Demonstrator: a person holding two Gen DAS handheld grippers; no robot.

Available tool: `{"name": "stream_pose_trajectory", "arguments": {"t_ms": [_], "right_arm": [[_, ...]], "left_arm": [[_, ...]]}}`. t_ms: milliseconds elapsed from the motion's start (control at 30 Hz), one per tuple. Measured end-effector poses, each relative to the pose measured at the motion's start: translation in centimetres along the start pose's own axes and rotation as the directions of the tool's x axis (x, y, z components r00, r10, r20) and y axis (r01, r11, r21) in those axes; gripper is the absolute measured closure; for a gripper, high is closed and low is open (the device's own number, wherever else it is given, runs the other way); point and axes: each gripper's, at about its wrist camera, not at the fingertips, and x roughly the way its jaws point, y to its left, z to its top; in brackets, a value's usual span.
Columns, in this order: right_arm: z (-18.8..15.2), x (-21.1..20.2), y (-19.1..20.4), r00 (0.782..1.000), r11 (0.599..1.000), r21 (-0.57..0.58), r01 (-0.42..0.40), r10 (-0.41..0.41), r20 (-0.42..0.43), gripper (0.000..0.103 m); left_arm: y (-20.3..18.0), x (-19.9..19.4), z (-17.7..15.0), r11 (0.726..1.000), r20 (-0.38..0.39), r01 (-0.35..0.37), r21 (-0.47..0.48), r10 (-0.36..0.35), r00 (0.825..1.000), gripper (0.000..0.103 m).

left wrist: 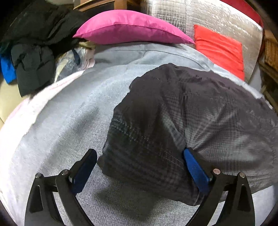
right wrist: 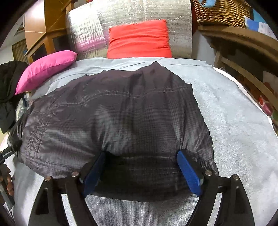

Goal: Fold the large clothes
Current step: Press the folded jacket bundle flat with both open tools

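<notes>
Left wrist view: the left hand-held gripper (left wrist: 139, 166) points steeply down at a bed covered with a grey sheet (left wrist: 69, 113). Its jaws stand wide apart, released; the left blue pad (left wrist: 81, 173) hangs over bare sheet, the right pad (left wrist: 195, 170) lies against the edge of the dark padded jacket (left wrist: 173, 113), which is partly between the jaws but not pinched. The jacket spreads from the centre toward 3 o'clock. At 12 o'clock lies a pink cushion (left wrist: 128, 27), at 2 o'clock a red cushion (left wrist: 219, 48), at 10 o'clock a heap of black clothes (left wrist: 34, 52).

Right wrist view: the right hand-held gripper (right wrist: 141, 166) also tilts steeply down, jaws wide and released. The near hem of the jacket (right wrist: 113, 113) bulges between its blue pads (right wrist: 189, 170) without being clamped. The jacket fills the centre of the bed. The red cushion (right wrist: 139, 40) sits at 12 o'clock, the pink one (right wrist: 45, 69) at 10 o'clock, a wicker basket (right wrist: 222, 12) at 1 o'clock. At 8 o'clock a person's fingers (right wrist: 7, 180) show at the edge.
</notes>
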Motion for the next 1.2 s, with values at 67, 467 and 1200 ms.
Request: {"name": "stream_pose_trajectory", "arguments": {"t_ms": [67, 467, 1200], "right_arm": [[0.6, -0.7, 0.0, 1.0, 1.0, 0.012, 0.001, -0.001, -0.024, 0.017], [4.9, -0.5, 6.1, 0.999, 0.995, -0.096, -0.011, 0.014, 0.032, 0.016], [1.4, -3.9, 4.5, 0.996, 0.996, -0.072, 0.048, -0.042, 0.083, 0.012]], "left_arm": [[0.3, -1.6, 0.4, 1.0, 0.014, -0.02, -0.018, 0.02, 1.0, 0.003], [-11.8, -6.2, 1.9, 0.976, 0.198, -0.024, 0.217, -0.02, 0.98, 0.004], [-6.9, -6.5, 1.2, 0.988, 0.144, -0.062, 0.141, 0.042, 0.989, 0.003]]}}
